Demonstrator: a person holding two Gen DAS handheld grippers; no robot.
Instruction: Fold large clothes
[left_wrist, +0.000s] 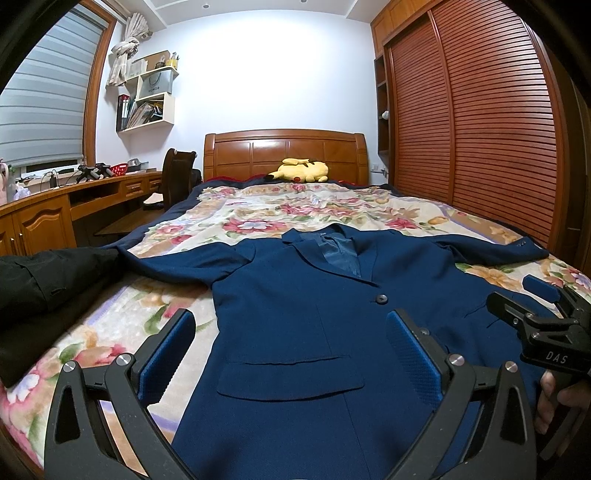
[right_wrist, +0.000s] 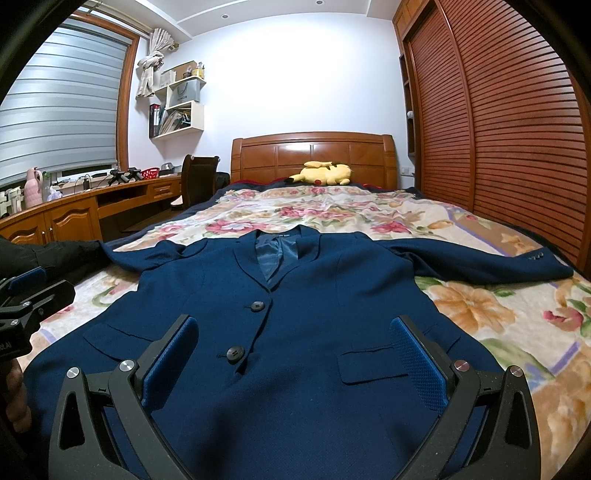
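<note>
A navy suit jacket (left_wrist: 295, 302) (right_wrist: 295, 302) lies flat and face up on the bed, buttoned, collar toward the headboard, both sleeves spread out to the sides. My left gripper (left_wrist: 291, 332) hovers open over the jacket's lower left part, above its flap pocket, holding nothing. My right gripper (right_wrist: 295, 339) is open over the jacket's lower front, its blue pads either side of the lower button, holding nothing. Each gripper shows at the edge of the other's view, held by a hand.
The floral bedspread (left_wrist: 258, 206) covers the bed. A black garment (left_wrist: 40, 284) lies at the left edge, touching the jacket's left sleeve. A yellow plush toy (right_wrist: 325, 173) rests by the wooden headboard. A desk (right_wrist: 74, 214) runs along the left, slatted wardrobe doors (right_wrist: 517, 147) on the right.
</note>
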